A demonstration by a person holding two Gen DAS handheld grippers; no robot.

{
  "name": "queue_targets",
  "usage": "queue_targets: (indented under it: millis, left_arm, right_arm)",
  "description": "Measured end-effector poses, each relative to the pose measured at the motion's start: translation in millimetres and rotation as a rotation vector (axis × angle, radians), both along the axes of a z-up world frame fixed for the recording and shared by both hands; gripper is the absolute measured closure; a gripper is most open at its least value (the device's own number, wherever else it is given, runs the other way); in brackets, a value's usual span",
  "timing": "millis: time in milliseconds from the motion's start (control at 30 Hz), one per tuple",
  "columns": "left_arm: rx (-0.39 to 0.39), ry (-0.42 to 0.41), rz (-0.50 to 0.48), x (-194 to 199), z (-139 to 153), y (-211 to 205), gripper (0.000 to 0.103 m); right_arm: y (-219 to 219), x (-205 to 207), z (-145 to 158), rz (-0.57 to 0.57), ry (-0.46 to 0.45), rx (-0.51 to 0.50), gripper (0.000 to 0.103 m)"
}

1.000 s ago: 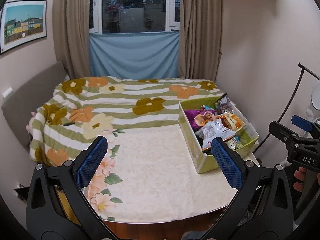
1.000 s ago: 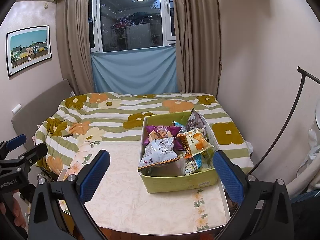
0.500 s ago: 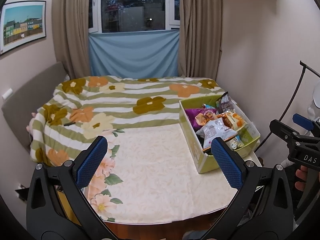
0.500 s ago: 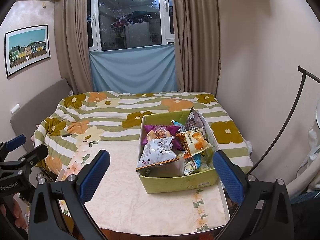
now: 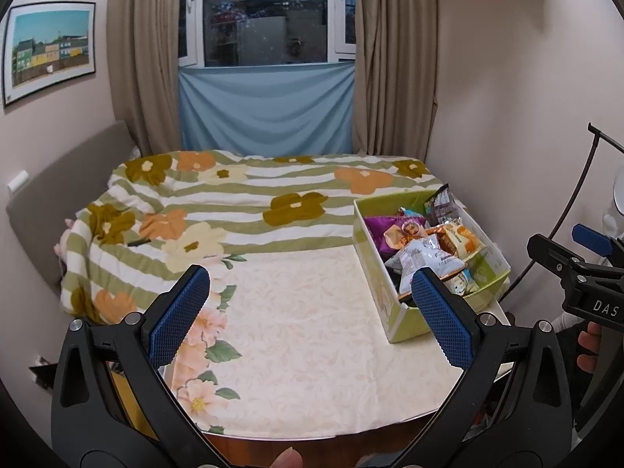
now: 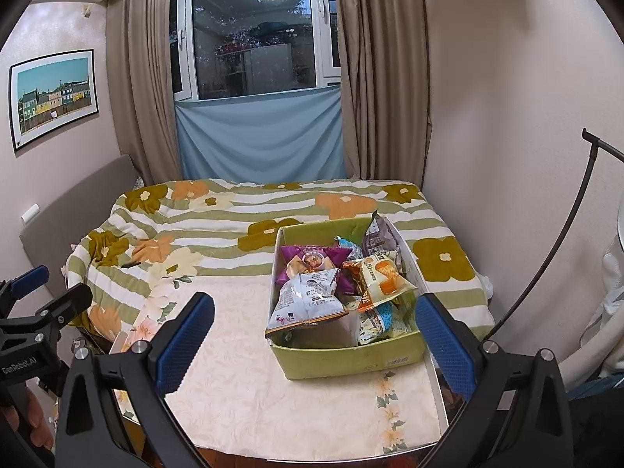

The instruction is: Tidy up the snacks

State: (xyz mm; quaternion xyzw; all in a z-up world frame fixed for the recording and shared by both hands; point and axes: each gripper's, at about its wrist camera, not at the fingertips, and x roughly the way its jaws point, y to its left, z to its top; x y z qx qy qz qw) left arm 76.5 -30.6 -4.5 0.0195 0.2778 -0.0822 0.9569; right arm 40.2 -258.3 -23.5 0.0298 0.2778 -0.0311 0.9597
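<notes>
We hold the left gripper point(image 5: 310, 312) and right gripper point(image 6: 316, 341) spread wide and empty above the table point(image 6: 249, 397). The snacks point(image 6: 312, 300) sit heaped in the green box point(image 6: 351, 358) at the table's right side (loosely jumbled), which fits either a finished gathering or a sorting ahead.

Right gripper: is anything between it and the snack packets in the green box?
Nothing visible blocks it. The right gripper is open and empty above bare tablecloth. The green box has no lid, and the white-blue packet lies on top of the pile nearest the gripper.
</notes>
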Motion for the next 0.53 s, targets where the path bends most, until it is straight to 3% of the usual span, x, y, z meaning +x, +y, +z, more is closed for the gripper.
queue_targets:
  millis: [533]
  left_arm:
    - [-0.001, -0.045, 0.000, -8.4, 6.4, -3.3, 0.000]
  right_arm:
    - [-1.1, 2.4, -0.2, -0.002, -0.002, 0.005, 0.001]
